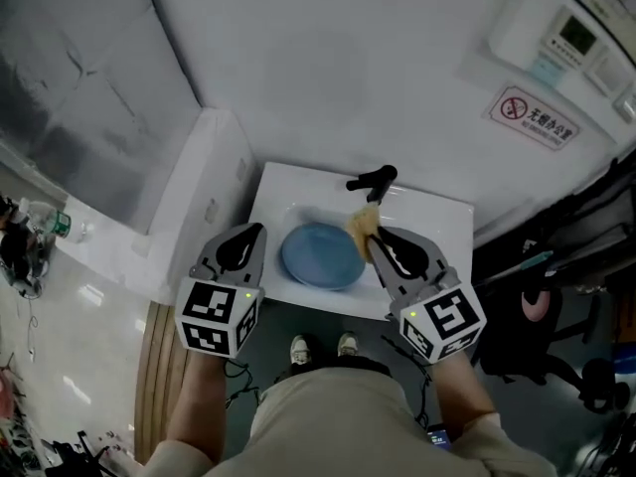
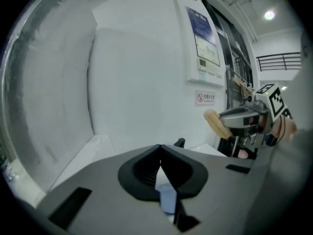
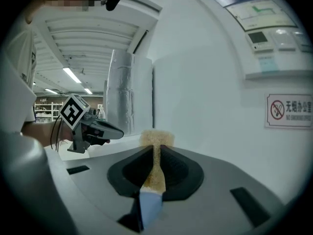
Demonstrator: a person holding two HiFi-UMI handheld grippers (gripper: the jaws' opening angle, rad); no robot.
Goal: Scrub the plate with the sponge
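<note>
The left gripper point(image 1: 248, 238) is hovering with its jaws clenched on nothing, just left of the blue plate point(image 1: 320, 256). The right gripper point(image 1: 378, 237) is squeezing the yellow sponge point(image 1: 361, 223) flat between its jaws at the plate's far right edge. The plate is lying in the white sink point(image 1: 442, 222), in front of the black faucet point(image 1: 372, 180)

A black tap point(image 1: 373, 180) sits on the white sink point(image 1: 283, 189) (red no-smoking sign point(image 1: 535, 117) on the wall point(image 1: 328, 68)).
</note>
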